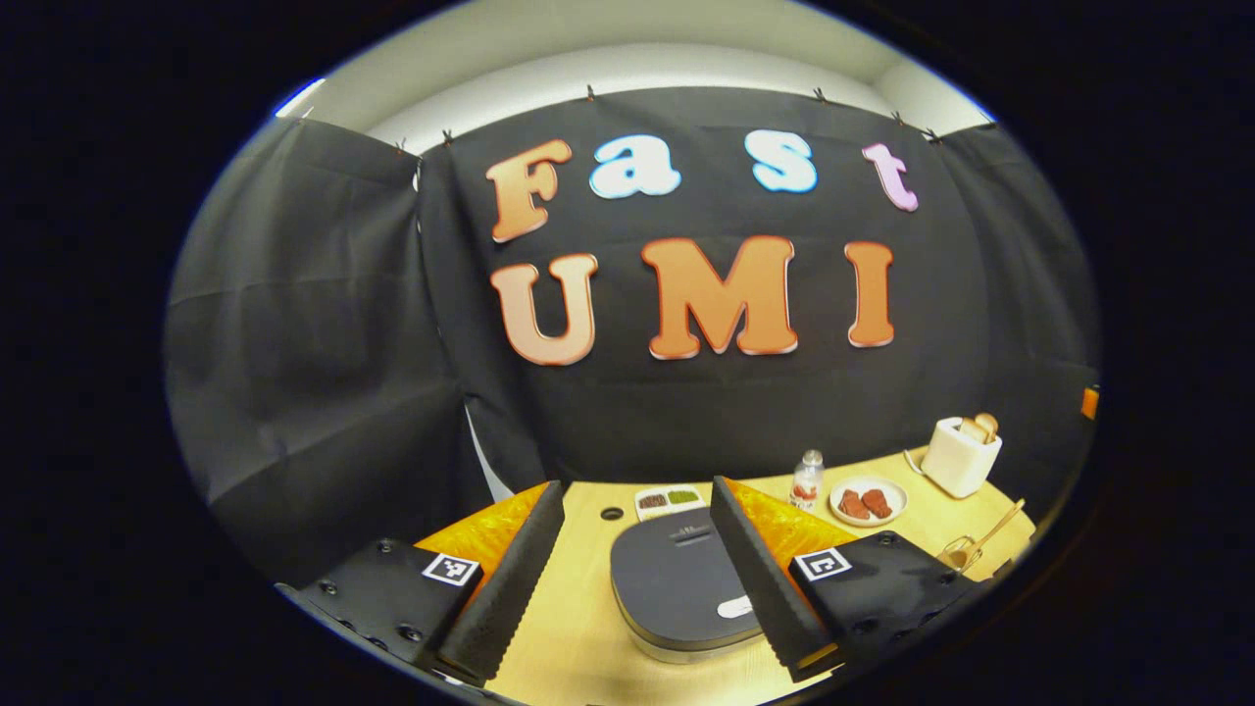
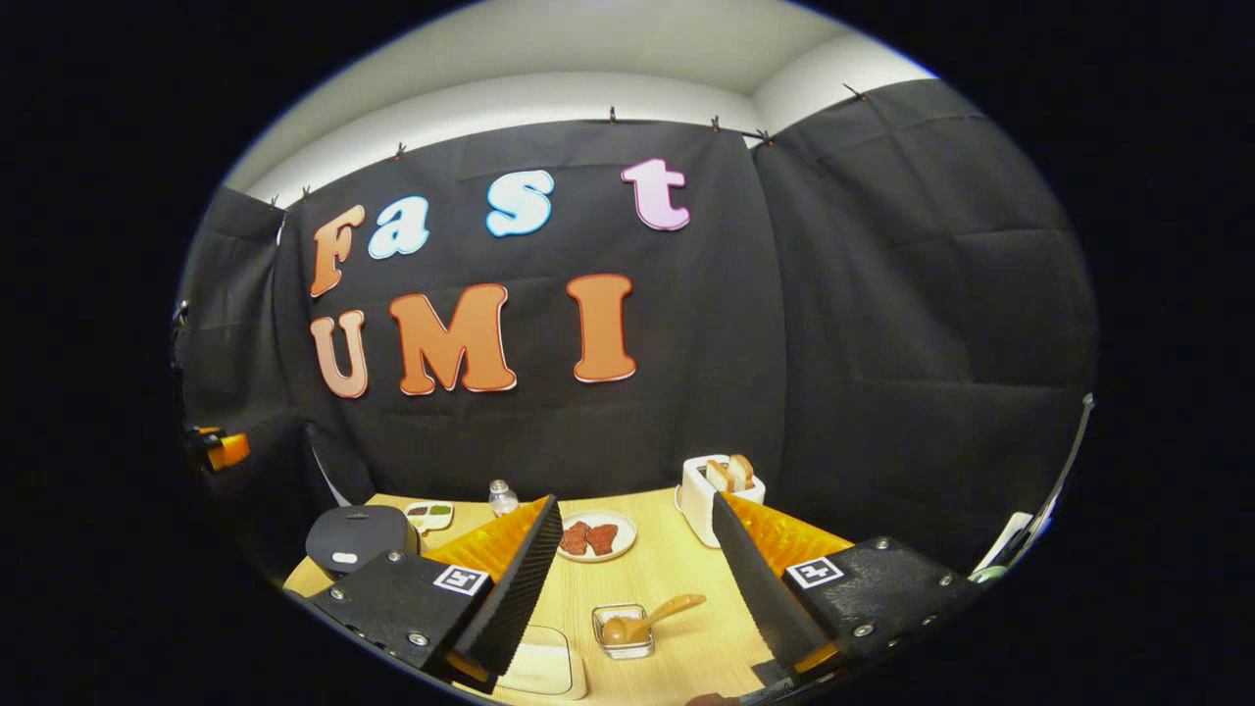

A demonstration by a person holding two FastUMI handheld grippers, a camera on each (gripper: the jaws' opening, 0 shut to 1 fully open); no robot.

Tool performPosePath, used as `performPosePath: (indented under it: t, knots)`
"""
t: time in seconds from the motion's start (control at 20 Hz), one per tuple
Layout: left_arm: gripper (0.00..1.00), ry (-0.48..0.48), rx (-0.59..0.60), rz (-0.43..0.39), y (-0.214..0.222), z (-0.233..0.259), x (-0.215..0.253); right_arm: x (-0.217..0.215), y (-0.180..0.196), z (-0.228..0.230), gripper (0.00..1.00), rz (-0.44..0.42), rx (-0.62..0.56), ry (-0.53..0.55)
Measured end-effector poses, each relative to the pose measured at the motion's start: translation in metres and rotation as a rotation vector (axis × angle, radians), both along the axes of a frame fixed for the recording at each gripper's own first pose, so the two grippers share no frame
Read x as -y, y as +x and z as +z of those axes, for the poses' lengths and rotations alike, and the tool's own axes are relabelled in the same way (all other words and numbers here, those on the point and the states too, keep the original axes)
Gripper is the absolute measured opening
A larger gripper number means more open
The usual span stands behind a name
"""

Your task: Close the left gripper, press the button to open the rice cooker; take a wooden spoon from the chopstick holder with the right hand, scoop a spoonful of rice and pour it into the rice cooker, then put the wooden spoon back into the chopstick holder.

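The rice cooker point(image 1: 681, 588) is seen on the wooden table point(image 1: 578, 637), lid down, framed between the fingers of the left gripper point(image 1: 637, 579); the pale button point(image 1: 733, 608) sits at its near edge, by the right-hand finger. In the right gripper view the cooker is placed far left, well apart from the right gripper point(image 2: 637, 588). The wooden spoon point(image 2: 652, 618) is seen between that gripper's fingers, lying in a small clear holder point(image 2: 623, 632), handle tilted up to the right.

Progress is judged as nil: lid not opened, spoon not taken, no rice moved. Left fingers are spread wide w/ nothing held, so closing them is step 1, then the button press. Right fingers are also spread wide, nothing gripped. All steps are left to do.

Around: a divided dish point(image 1: 670, 501) behind the cooker, a small bottle point(image 1: 807, 479), a plate w/ two reddish pieces point(image 1: 868, 502), a white toaster point(image 1: 961, 456) w/ bread at the back right. A pale flat container point(image 2: 539, 667) is seen at the near edge, partly hidden by the right gripper's finger; contents can't be told. Nothing is judged to block the button; bottle & plate stand near the cooker's right side, so the spoon's path over them should be kept high
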State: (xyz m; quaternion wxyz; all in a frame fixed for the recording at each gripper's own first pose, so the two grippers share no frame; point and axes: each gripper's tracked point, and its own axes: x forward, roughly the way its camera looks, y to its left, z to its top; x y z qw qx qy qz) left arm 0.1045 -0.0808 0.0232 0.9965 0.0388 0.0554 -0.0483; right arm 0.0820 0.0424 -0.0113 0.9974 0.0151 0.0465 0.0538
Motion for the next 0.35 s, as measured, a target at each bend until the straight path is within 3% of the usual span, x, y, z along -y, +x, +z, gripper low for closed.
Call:
performPosePath:
  t: [0.15, 0.2, 0.35]
  knots:
    - [1.00, 0.011, 0.074, -0.009, -0.025, 0.059, -0.019, -0.008, -0.002, 0.026, 0.95, 0.027, 0.041, -0.030]
    - [1.00, 0.011, 0.106, 0.002, -0.032, 0.076, -0.030, -0.010, -0.003, 0.035, 1.00, 0.032, 0.058, -0.034]
    - [1.00, -0.019, 0.146, 0.028, -0.053, 0.096, -0.049, -0.016, -0.009, 0.045, 1.00, 0.050, 0.080, -0.020]
